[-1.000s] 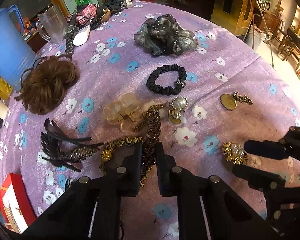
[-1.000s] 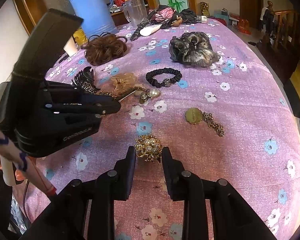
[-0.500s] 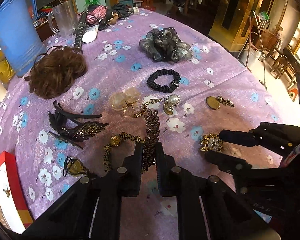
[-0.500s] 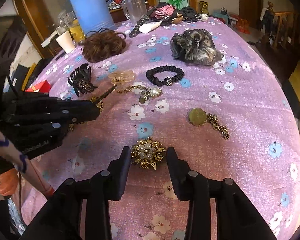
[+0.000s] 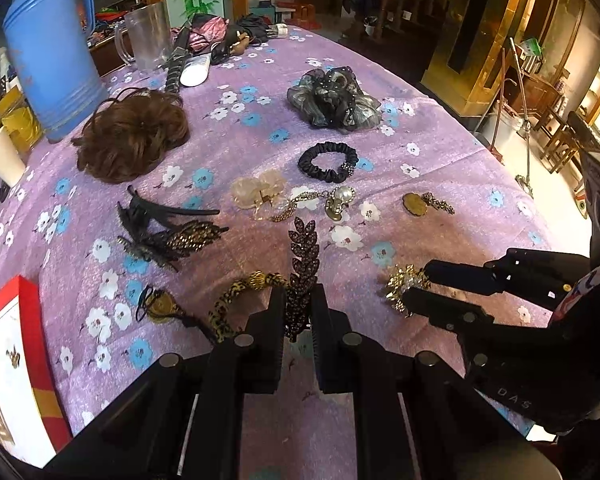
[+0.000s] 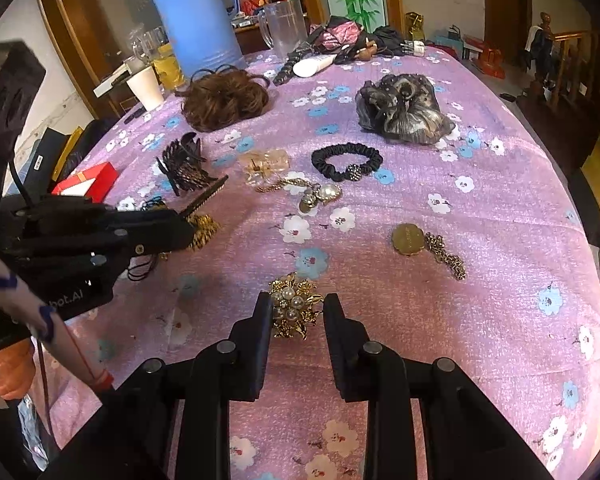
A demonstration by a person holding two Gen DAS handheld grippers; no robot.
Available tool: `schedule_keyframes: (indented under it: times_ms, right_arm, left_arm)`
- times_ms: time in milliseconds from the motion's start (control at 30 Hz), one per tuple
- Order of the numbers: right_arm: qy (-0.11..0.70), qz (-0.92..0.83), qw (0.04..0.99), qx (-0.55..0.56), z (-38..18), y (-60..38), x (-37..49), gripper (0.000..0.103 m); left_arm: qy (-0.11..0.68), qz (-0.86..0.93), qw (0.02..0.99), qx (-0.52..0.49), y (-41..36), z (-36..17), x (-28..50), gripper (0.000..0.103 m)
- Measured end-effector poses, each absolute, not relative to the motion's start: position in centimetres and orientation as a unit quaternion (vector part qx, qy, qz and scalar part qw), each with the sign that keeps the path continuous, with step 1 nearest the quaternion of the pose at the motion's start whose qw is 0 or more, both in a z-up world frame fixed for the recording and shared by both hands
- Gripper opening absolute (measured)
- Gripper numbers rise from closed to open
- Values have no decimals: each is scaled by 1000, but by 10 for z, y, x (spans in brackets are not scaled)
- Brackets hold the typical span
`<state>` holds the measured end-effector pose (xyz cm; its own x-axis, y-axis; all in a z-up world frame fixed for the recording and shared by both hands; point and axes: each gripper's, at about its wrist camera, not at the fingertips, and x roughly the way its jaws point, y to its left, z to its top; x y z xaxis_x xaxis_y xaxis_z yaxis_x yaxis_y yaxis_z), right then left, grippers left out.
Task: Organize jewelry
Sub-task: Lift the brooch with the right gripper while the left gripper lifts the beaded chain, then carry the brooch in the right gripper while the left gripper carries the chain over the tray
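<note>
My left gripper [image 5: 298, 312] is shut on a dark leaf-shaped hair clip [image 5: 304, 260] and holds it above the purple flowered tablecloth [image 5: 460, 160]; the clip also shows in the right wrist view [image 6: 204, 200]. My right gripper [image 6: 296, 312] is open, its jaws on either side of a gold pearl brooch [image 6: 294, 306] that lies on the cloth. The brooch also shows in the left wrist view [image 5: 404, 282]. A leopard-print band [image 5: 240, 300] lies just under the left gripper.
On the cloth lie a black scrunchie [image 5: 328, 162], pearl chain [image 5: 332, 200], gold pendant [image 6: 410, 238], amber clip [image 5: 258, 192], black feather clip [image 5: 160, 232], brown hairpiece [image 5: 132, 136] and grey bow [image 6: 404, 110]. A blue thermos [image 5: 48, 56], jug [image 5: 146, 38] and red box [image 5: 16, 360] stand at the left.
My left gripper has lifted and drawn back with the leaf clip in it. My right gripper has opened wider around the pearl brooch.
</note>
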<state>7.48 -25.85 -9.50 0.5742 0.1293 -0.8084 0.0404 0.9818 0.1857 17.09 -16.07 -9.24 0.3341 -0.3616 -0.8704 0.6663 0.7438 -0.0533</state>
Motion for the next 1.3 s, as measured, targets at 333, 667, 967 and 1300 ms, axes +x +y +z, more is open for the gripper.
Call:
schedule_keyframes:
  times_ms: [333,667,967,1300]
  right_arm:
    - [433,54,896,83,-59,-234,67,28]
    - [415,97,903,57,-26,-189,72,28]
    - [401,145,904,30,-5,-138,80,28]
    - [396,206,895,10,8,-76,91,28]
  left_arm:
    - [473,-285,823,132,-122,-71,160,11]
    - [466,-229,847,110,-63,-38,153,11]
    - [462,-163,869,72,14,-11,141,11]
    - [456,-121,881,36,88,6,132,11]
